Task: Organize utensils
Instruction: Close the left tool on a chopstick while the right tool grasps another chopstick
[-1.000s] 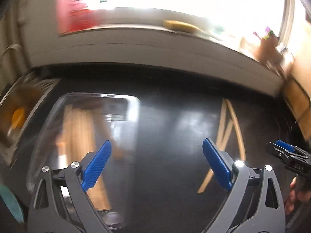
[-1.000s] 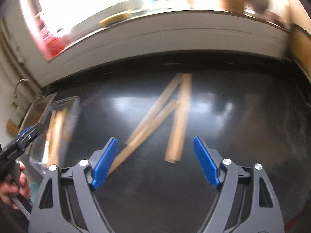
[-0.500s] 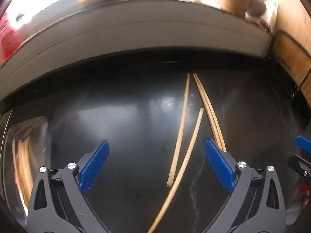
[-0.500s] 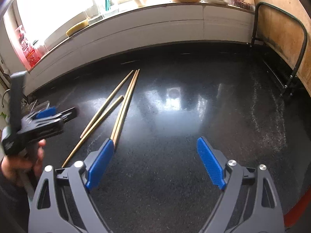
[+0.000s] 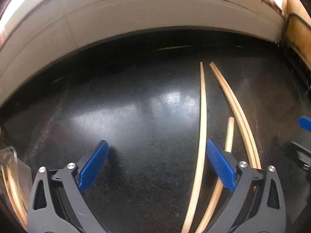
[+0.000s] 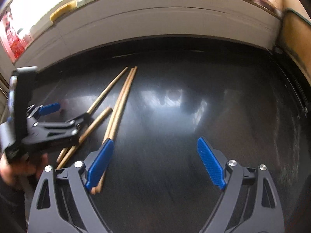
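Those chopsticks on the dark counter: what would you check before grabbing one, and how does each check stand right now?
1. Left gripper open and empty: ok.
2. Right gripper open and empty: ok.
3. A single chopstick lies between the left gripper's fingers: ok.
4. Paired chopsticks between the right gripper's fingers: not ok, they run under its left finger.
5. Grippers clear of each other: cannot tell.
6. Clear container has room: cannot tell.

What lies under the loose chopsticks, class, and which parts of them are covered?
Under the chopsticks is the bare black countertop. The left gripper covers the near parts of two; the right gripper's finger hides part of the pair.
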`<state>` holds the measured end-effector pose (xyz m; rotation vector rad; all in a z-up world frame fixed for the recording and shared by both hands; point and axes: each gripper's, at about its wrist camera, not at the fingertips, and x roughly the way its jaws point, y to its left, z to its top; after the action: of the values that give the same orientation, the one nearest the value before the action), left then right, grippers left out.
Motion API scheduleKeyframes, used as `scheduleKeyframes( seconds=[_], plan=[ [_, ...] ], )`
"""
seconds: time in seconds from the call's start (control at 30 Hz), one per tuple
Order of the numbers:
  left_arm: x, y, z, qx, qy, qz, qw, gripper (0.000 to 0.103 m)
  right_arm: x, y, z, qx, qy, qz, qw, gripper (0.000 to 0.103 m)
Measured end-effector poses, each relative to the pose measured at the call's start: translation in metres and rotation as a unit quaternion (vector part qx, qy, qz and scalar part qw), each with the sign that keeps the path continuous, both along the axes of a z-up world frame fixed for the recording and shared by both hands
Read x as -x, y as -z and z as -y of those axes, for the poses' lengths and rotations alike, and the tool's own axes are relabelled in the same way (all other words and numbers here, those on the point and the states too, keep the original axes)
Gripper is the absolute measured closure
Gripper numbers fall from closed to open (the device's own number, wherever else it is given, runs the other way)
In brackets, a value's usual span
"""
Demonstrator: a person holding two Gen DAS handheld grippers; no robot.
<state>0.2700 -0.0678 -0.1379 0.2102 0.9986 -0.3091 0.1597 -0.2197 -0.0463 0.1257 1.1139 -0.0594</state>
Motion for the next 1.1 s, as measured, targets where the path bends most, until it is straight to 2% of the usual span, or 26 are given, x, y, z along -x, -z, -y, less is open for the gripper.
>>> scheduleKeyframes(
  seconds=[0.2, 0.37, 0.67, 0.73, 0.83, 1.07, 1.1],
  plan=[
    [0.003, 0.002, -0.023, 0.004, -0.004, 0.004, 1.0000, 0.006, -0.029, 0.024, -0.015, 0.024, 0.001, -0.027, 0.999, 0.018],
    [0.010, 0.002, -0.036, 0.007, -0.007, 0.011, 0.9999, 0.006, -0.030, 0.026, -0.009, 0.024, 0.013, -0.021, 0.999, 0.016],
    [0.007, -0.003, -0.027, -0.001, -0.002, 0.007, 1.0000, 0.006, -0.048, 0.024, -0.005, -0.005, 0.025, -0.024, 0.999, 0.016],
    [0.007, -0.003, -0.028, 0.002, 0.002, 0.009, 1.0000, 0.006, -0.050, 0.026, -0.008, 0.024, 0.021, -0.031, 0.999, 0.016],
    [0.007, -0.003, -0.030, 0.004, -0.002, 0.008, 1.0000, 0.006, -0.051, 0.030, -0.006, 0.009, 0.022, -0.031, 0.999, 0.016],
    [0.012, -0.005, -0.038, 0.005, 0.006, 0.010, 0.9999, 0.006, -0.044, 0.029, -0.007, 0.026, 0.032, -0.030, 0.999, 0.016],
    [0.011, -0.005, -0.039, 0.005, 0.003, 0.008, 1.0000, 0.006, -0.046, 0.028, -0.007, 0.015, 0.034, -0.031, 0.999, 0.016]
  ],
)
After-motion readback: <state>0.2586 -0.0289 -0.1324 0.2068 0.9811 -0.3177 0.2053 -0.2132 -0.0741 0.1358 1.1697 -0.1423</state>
